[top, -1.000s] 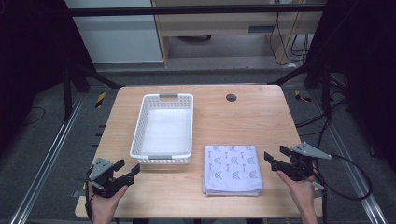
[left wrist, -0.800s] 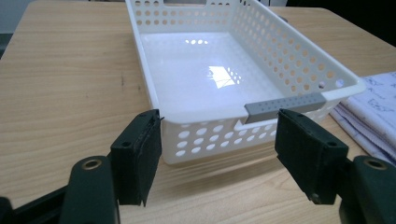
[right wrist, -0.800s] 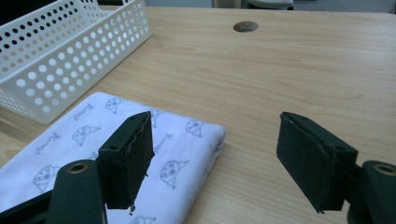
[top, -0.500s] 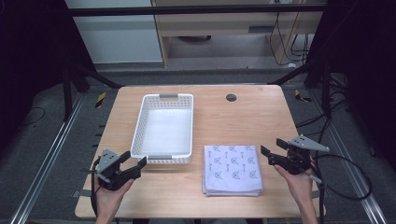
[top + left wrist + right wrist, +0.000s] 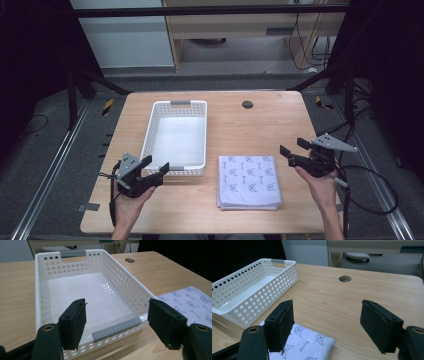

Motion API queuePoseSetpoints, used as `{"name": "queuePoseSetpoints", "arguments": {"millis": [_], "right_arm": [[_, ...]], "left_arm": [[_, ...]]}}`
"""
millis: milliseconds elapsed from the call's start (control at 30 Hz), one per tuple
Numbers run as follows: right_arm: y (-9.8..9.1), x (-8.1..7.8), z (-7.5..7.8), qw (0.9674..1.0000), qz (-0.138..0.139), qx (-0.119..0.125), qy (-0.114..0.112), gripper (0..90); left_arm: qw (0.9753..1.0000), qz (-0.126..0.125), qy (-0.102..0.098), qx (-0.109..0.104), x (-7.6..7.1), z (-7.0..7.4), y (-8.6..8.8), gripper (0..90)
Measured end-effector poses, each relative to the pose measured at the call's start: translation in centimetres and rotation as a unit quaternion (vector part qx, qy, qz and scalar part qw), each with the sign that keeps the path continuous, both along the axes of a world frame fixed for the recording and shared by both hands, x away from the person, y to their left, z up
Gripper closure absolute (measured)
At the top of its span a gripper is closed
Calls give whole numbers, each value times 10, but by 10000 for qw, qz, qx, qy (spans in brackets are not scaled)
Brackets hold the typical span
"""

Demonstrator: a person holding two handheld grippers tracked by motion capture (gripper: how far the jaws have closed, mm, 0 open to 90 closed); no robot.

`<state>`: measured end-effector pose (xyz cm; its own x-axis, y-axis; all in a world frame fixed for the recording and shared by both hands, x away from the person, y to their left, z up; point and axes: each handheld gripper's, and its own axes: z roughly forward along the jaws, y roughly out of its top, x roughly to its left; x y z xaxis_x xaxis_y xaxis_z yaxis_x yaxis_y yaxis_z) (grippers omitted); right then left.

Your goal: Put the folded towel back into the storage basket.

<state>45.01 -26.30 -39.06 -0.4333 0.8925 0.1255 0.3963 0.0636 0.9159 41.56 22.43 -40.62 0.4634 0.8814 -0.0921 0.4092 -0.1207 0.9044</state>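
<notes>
A white perforated basket [image 5: 150, 131] with grey handles stands on the table's left half, nothing inside it. A folded white cloth [image 5: 248, 181] printed with small grey figures lies to its right near the front edge. My left gripper [image 5: 156, 164] hovers open at the basket's near left corner, pointing at the near wall [image 5: 117, 328]. My right gripper [image 5: 292, 147] is open just right of the cloth, raised off the table; the cloth's corner [image 5: 312, 345] lies below its left jaw. Nothing sits between either pair of jaws.
The wooden table [image 5: 260, 130] has a round cable hole [image 5: 247, 104] at the back. A cable [image 5: 370, 195] trails from the right gripper over the table's right edge. Dark floor and metal rails surround the table.
Both hands have lifted off the front of the table. The left gripper moved right, toward the basket's near corner. The right gripper rose beside the cloth. Both jaws stayed apart.
</notes>
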Motion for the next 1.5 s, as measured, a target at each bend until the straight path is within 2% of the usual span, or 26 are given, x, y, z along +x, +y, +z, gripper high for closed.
{"name": "queuePoseSetpoints", "arguments": {"millis": [333,533,633,733,1033,1500], "right_arm": [[7,8,2,10000,42,-62,-31,276],[12,10,-3,9999,125,-45,-7,287],[13,11,-4,9998,150,-114,28,290],[14,11,-6,9998,135,-128,41,302],[15,14,-15,9995,177,-163,179,319],[19,19,-30,9986,247,-291,371,329]], "left_arm": [[9998,-177,-70,-32,6,5,-26,302],[9994,-343,-40,32,8,3,-45,302],[9992,-387,-36,32,8,2,-51,302],[9988,-496,0,61,9,-2,-63,302],[9970,-740,120,206,8,-13,-83,303],[9940,-985,262,385,2,-27,-102,312]]}}
